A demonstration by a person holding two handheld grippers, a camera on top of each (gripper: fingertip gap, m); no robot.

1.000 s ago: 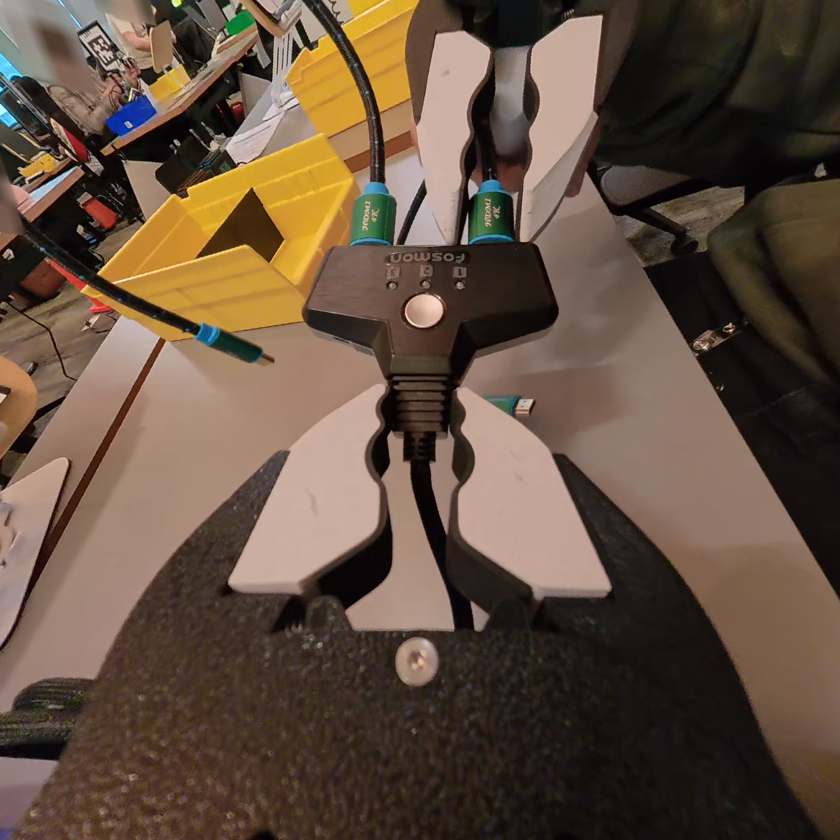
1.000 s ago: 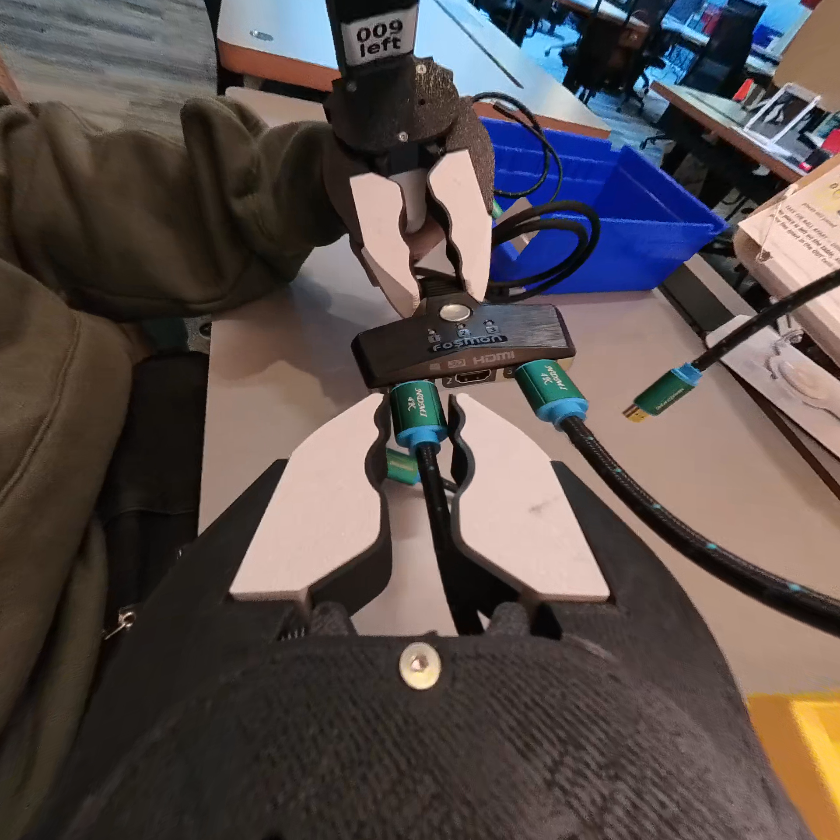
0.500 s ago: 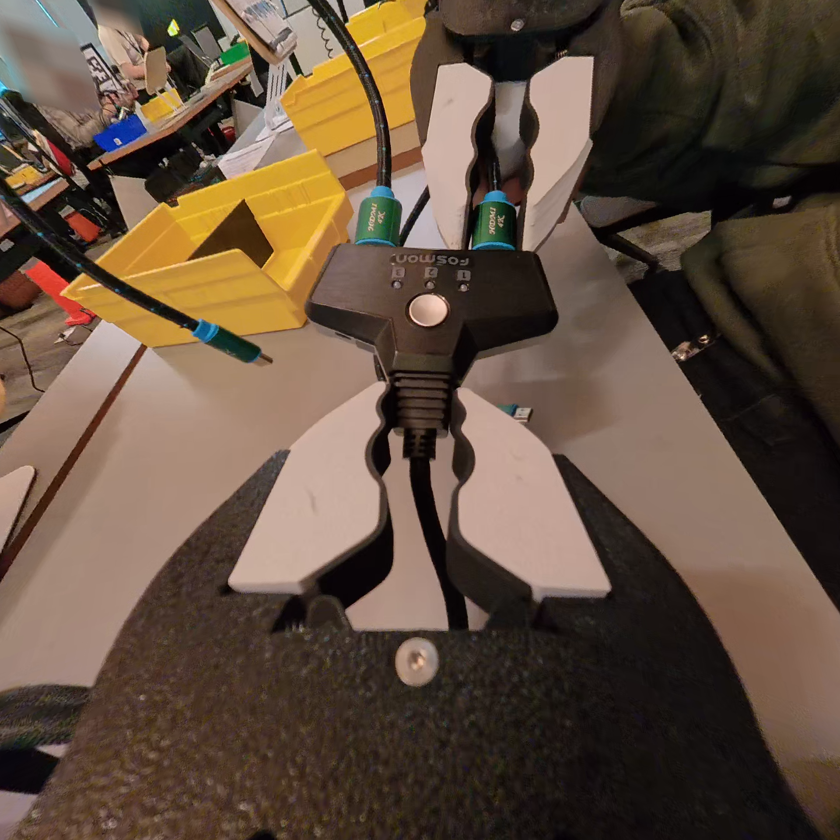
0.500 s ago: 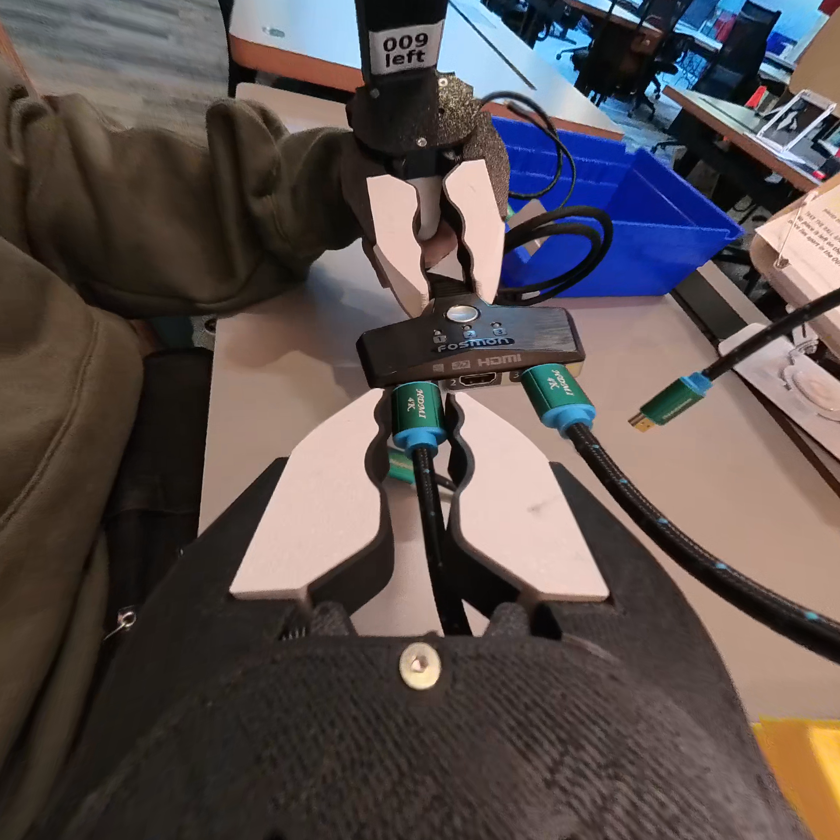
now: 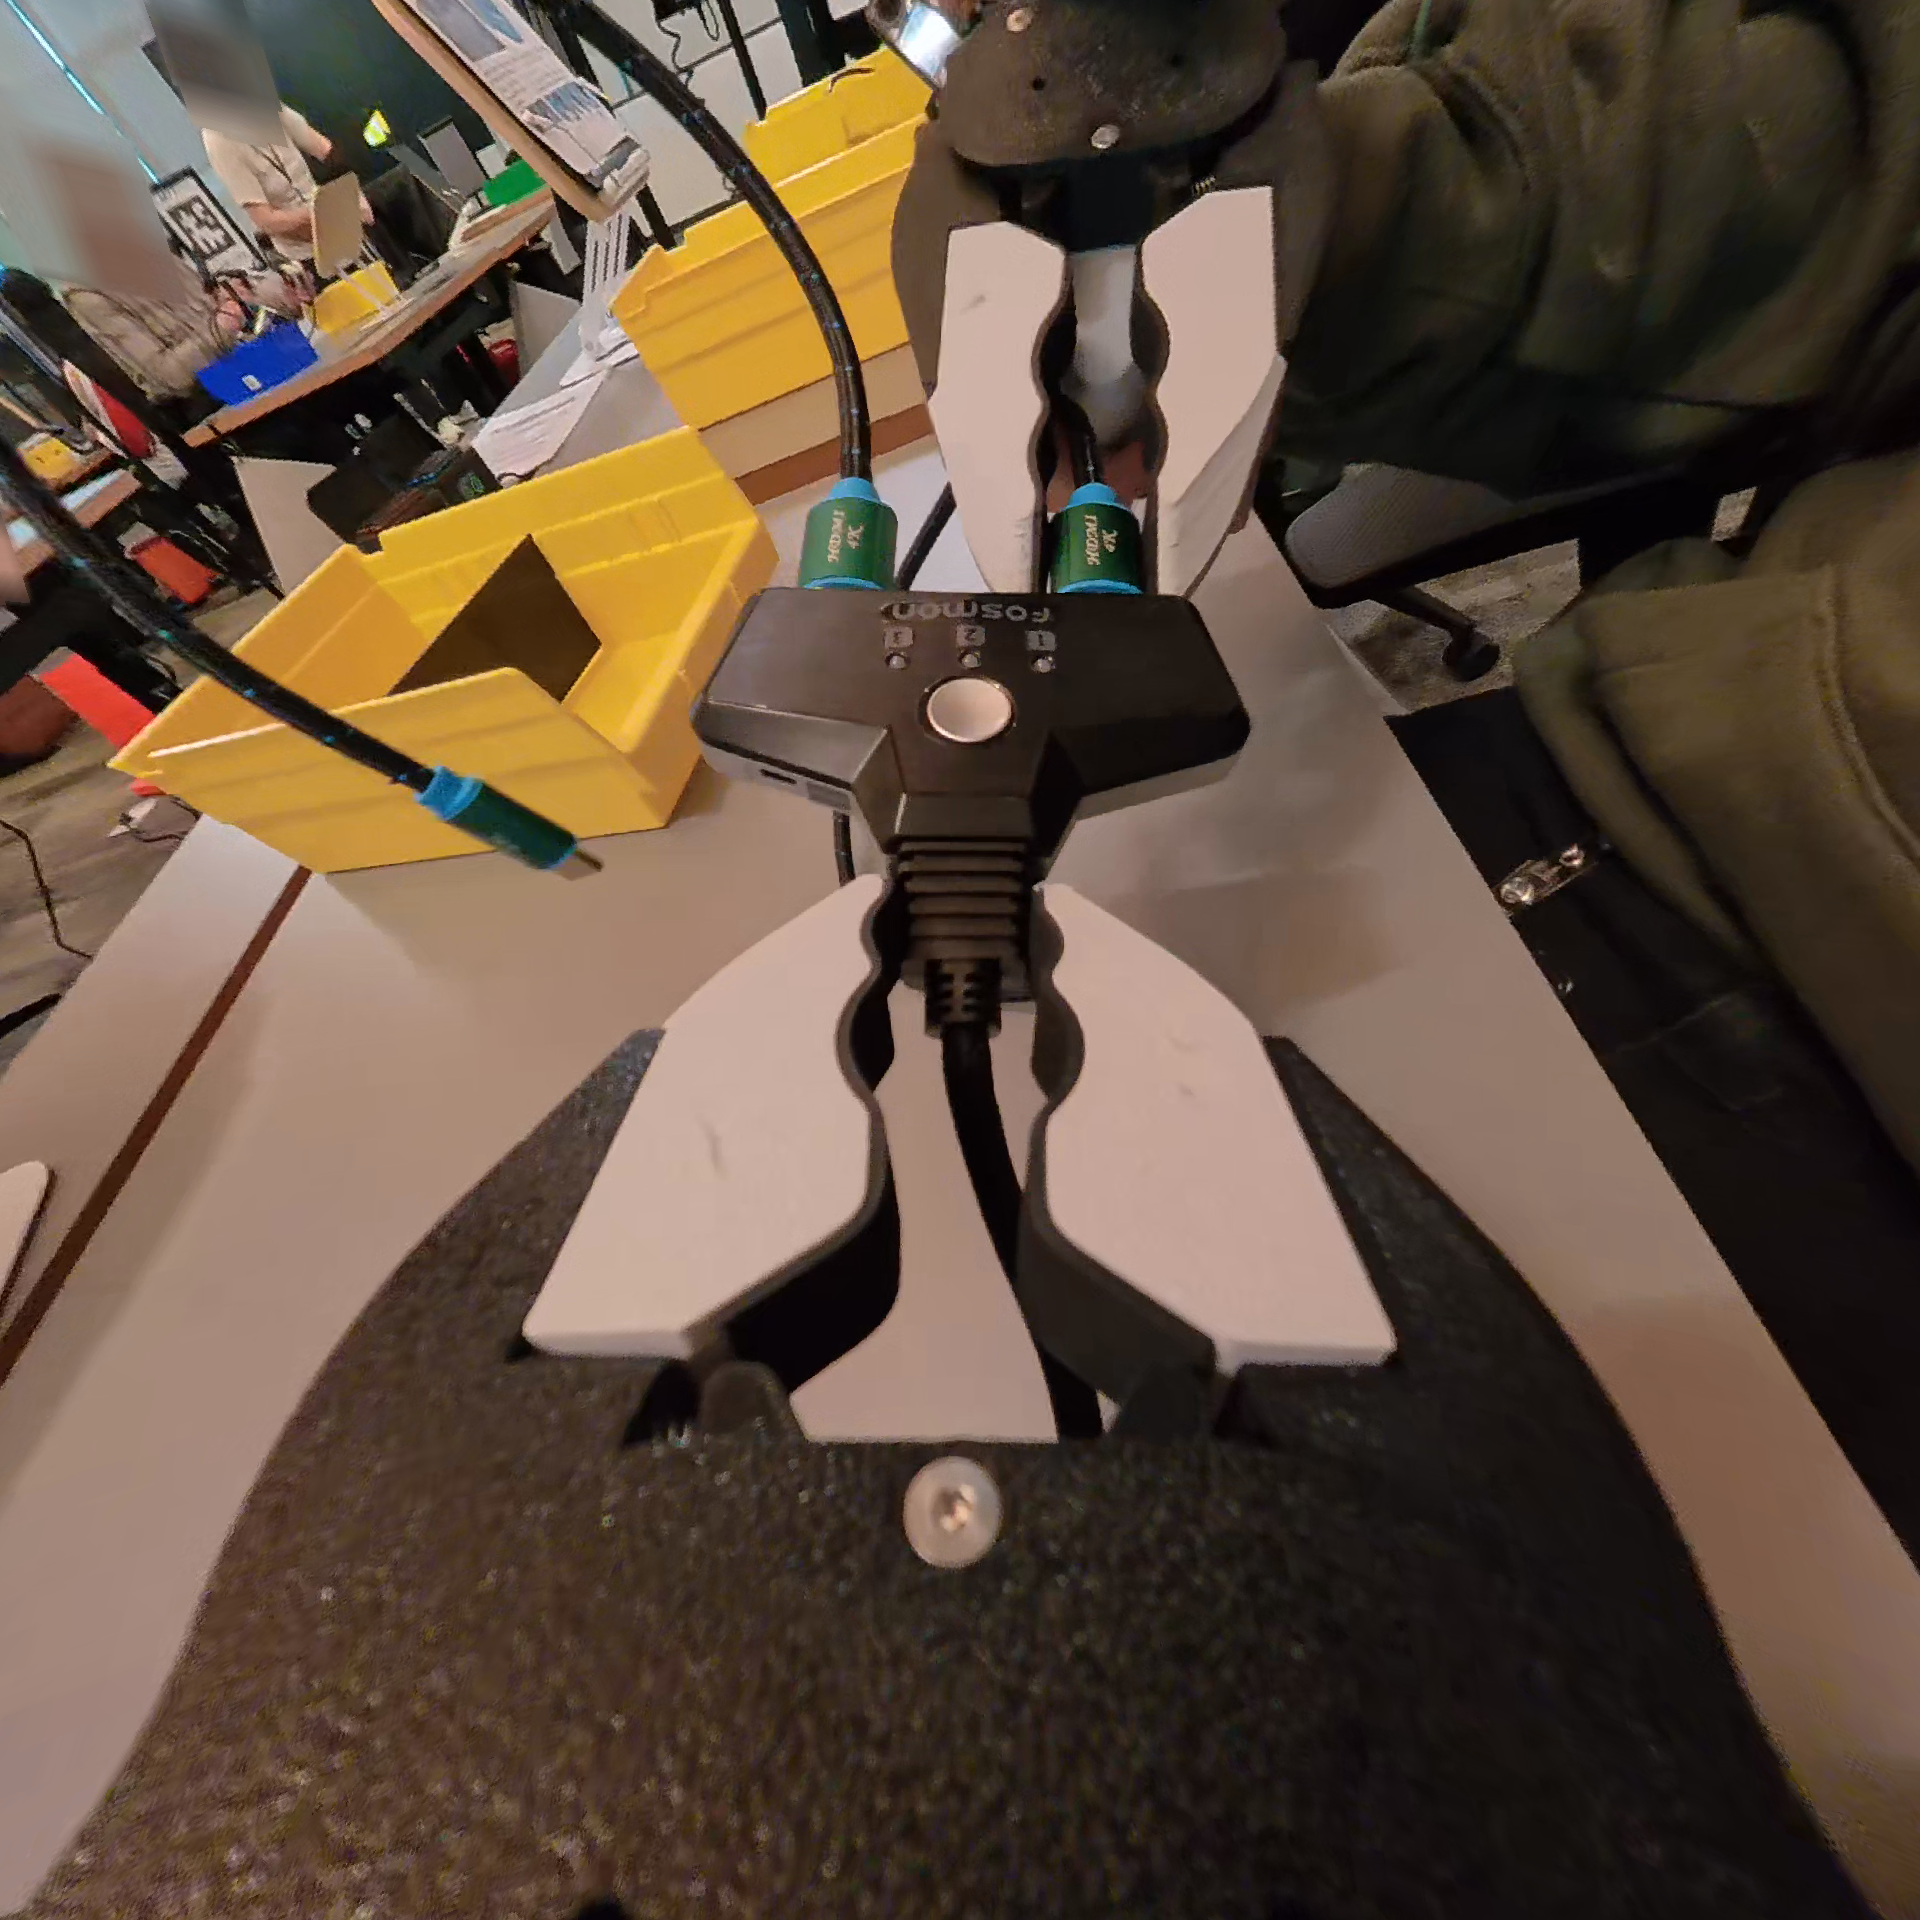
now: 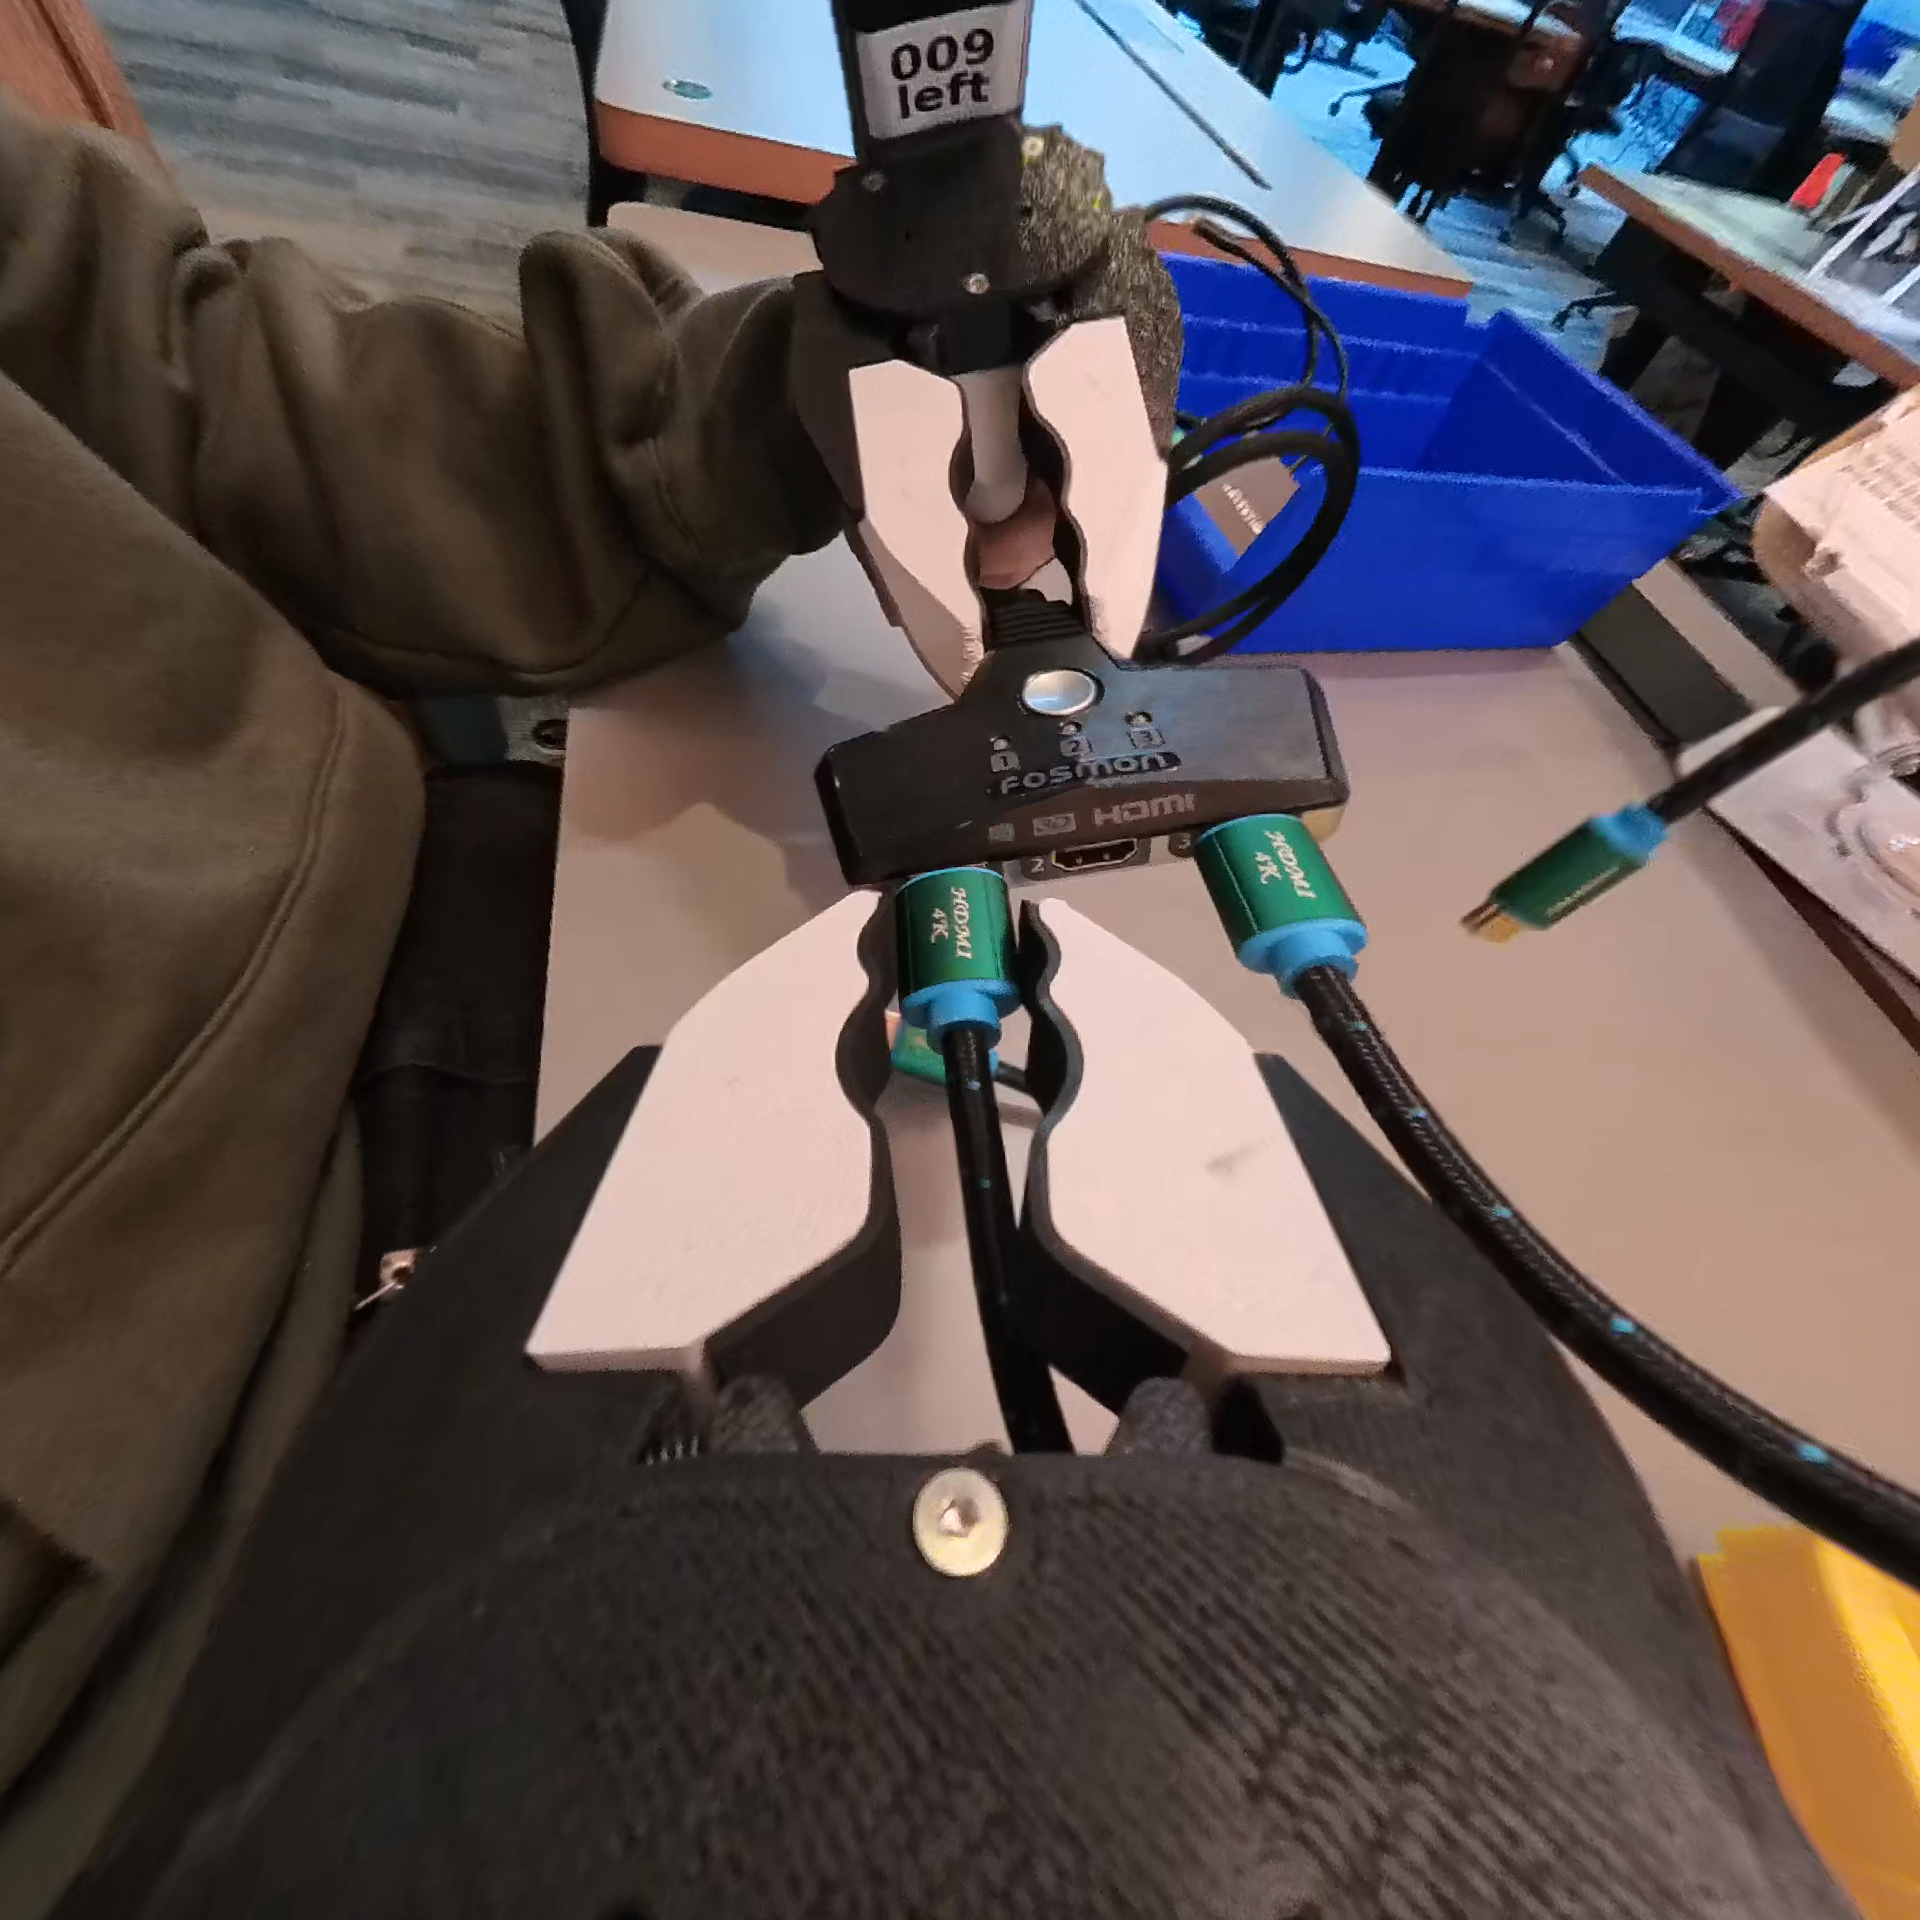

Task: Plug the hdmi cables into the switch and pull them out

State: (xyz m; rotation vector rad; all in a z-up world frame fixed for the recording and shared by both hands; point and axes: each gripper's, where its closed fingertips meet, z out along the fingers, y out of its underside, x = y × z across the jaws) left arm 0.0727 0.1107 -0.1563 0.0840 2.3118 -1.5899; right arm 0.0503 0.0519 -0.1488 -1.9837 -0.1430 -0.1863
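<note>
1. Two yellow bins (image 5: 436, 727) sit at the far left of my left wrist view, on a pale grey table (image 5: 312, 1091) with a brown edge strip; busy desks and seated people fill the room behind them.
2. Just right of the near bin, I see a loose green plug (image 5: 499, 826) with a blue collar hanging on a braided black cable, clear of any port.
3. My left gripper (image 5: 961, 920) has its white fingers (image 5: 748, 1122) pinched on the ribbed strain relief at the tail of the switch (image 5: 971, 696), holding it above the table.
4. That switch is a flat black T-shaped box with a round silver button and three small indicator marks on top.
5. Two green plugs are seated in its far edge: the outer plug (image 5: 847, 540) stands free of any gripper, and the gripped plug (image 5: 1096, 551) sits between the opposite gripper's fingers.
6. An olive sleeve (image 5: 1558, 208) fills the right side.
7. From my right wrist view, the sleeve is at left, and my right gripper (image 6: 951, 940) is clamped around the gripped plug, with the middle port beside it open.
8. Farther right, a blue bin (image 6: 1455, 499) holds coiled black cable, and papers lie at the table's right edge.
</note>
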